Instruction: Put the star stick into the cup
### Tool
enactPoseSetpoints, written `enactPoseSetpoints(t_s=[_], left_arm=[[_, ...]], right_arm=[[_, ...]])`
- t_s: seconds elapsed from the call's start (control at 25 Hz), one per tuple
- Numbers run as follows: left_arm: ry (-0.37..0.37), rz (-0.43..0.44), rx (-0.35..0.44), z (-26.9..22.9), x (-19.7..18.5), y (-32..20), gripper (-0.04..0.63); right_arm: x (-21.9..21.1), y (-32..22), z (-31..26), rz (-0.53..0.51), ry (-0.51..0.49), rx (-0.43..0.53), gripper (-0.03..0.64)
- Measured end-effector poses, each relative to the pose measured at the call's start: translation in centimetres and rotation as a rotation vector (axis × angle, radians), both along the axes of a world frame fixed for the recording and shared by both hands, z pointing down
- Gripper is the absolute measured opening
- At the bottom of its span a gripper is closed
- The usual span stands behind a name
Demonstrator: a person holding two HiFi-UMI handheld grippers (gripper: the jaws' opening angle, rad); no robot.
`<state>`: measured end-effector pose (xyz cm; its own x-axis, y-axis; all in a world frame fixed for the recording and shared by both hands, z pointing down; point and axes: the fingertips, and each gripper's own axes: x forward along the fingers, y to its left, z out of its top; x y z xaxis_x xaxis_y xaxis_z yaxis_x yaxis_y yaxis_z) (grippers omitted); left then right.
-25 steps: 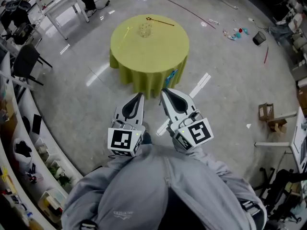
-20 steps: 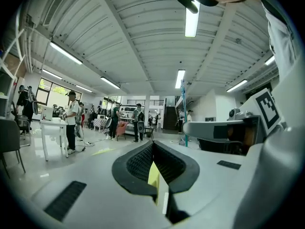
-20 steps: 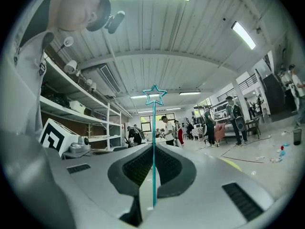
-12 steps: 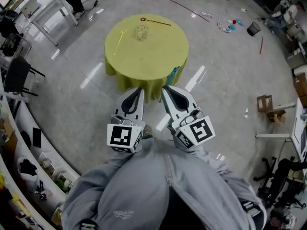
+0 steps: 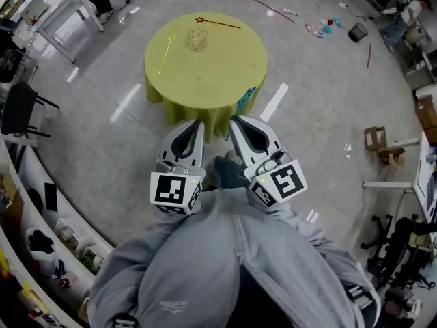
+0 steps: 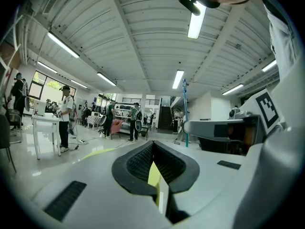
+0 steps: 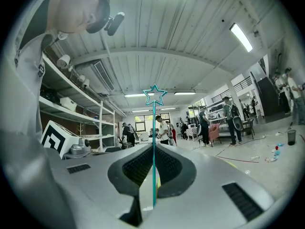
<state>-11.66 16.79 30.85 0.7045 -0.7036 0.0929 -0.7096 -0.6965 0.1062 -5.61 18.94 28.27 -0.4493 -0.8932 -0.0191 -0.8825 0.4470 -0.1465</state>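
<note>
Star stick (image 7: 153,147) btw R fingers (image 7: 136,167)

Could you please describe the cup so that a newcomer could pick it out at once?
Find the round table with the yellow-green cloth on the grey floor. On its far half stands the cup, with a yellow stick lying to its left and a star-tipped stick beyond it. It alone is a clear vessel; its neighbours are thin sticks.

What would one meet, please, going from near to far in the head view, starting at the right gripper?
Right gripper → table → cup → dark star stick.
</note>
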Motion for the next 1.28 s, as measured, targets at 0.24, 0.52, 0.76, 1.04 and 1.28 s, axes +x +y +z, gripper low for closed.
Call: enactPoseSetpoints(t_s=[0.24, 0.52, 0.76, 1.04, 1.28], left_arm=[[0.001, -0.008, 0.003, 0.1, 0.1, -1.1, 0.017], [0.004, -0.029, 0.015, -0.3, 1.3, -5.1, 0.017], [-0.010, -0.047, -0.007, 0.9, 3.2, -10.0, 0.017], [-0.006, -0.103, -0.004, 0.3, 6.5, -17.5, 0.017], [-0.019, -0.177, -0.020, 0.3, 8.3, -22.4, 0.017]], right_arm=[[-0.4, -1.4, -0.2, -0.026, 0.012, 0.017, 0.037], [0.6, -5.3, -0.9, -0.055, 0.026, 0.045, 0.037], [2.2, -11.0, 0.2, -0.089, 0.022, 0.024, 0.037], [5.1, -19.1, -0.2, -0.164, 0.024, 0.024, 0.037], [7.0, -24.7, 0.0, -0.242, 0.020, 0.004, 0.037]])
